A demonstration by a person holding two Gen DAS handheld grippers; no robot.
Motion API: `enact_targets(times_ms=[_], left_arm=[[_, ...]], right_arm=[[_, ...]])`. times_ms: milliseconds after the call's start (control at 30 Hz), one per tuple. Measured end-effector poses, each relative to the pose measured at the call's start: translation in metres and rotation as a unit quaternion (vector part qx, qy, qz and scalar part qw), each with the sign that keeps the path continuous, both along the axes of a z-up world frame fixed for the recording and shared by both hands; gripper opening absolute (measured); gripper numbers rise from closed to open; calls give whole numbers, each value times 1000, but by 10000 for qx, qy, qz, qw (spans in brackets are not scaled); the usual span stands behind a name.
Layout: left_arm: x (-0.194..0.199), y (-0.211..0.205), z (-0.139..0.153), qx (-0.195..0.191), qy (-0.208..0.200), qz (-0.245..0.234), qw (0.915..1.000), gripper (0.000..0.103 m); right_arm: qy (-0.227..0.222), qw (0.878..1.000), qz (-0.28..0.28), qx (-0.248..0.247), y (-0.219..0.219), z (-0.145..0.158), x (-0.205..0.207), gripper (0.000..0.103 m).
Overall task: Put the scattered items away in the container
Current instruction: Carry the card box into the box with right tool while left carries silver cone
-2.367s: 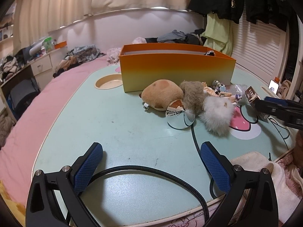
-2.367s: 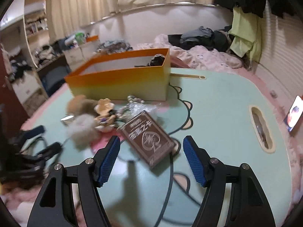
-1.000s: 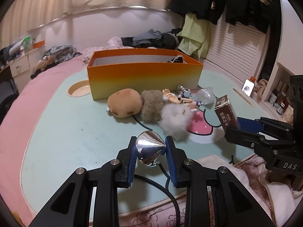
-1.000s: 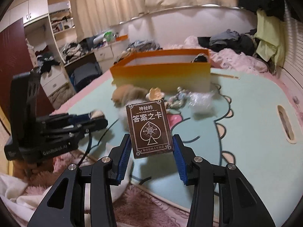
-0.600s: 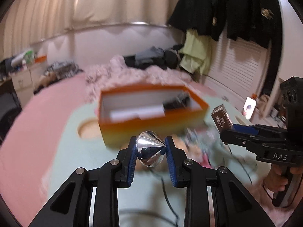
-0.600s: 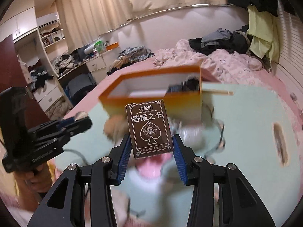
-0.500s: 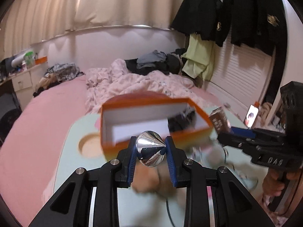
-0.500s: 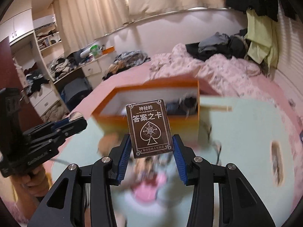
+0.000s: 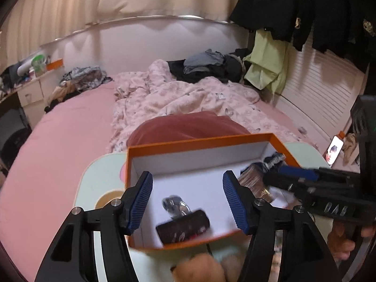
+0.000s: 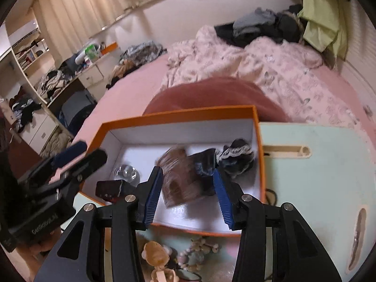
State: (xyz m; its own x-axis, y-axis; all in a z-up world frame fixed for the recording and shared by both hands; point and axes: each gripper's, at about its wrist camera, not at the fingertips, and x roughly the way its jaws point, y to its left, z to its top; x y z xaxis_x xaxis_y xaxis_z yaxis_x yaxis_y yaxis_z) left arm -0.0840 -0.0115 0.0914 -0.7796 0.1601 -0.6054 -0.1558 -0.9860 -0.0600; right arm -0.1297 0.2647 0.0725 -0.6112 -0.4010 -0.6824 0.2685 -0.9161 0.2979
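So both the left hand-held gripper (image 9: 188,197) and the right hand-held gripper (image 10: 186,193) hang released over the box (image 10: 178,114), the cone (image 9: 175,205) and cards (image 10: 179,176) lying inside, toys (image 10: 156,252) waiting on the tabletop (image 10: 317,171).

Your card box (image 10: 178,176) in the orange box (image 10: 178,114) is motion-blurred; plush toy (image 9: 202,269) cut off by bottom edge.
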Motion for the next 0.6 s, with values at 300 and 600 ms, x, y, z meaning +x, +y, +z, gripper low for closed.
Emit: enact_targets(times_ms=[300,600], left_arm=[[105,-10,-23,-291,53,-124,9995,75],[128,5,-82,-457,-266,342,9980,84]], right_arm=[[641,9979,119,-20,22,14,100,46],[273,9973,-212,645,19,-39,140,46]])
